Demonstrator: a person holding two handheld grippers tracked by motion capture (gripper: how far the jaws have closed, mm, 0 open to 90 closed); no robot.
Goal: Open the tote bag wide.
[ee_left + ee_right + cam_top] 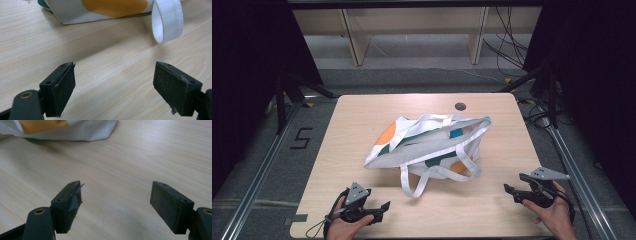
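Note:
A white cloth tote bag (427,145) with orange and teal patches lies crumpled on its side in the middle of the wooden table (362,115). One white strap loop (412,182) trails toward the near edge. My left gripper (384,206) rests low at the near left, open, jaws wide apart over bare wood. In the left gripper view the bag's orange patch (115,6) and strap loop (166,22) lie ahead of it. My right gripper (508,190) sits at the near right, open and empty, with the bag's white corner (82,132) farther ahead.
A small dark round disc (460,106) is set in the tabletop near the far edge. Metal rails (259,170) run along both sides of the table. Wooden shelving legs (354,40) and loose cables (507,45) stand beyond the far edge.

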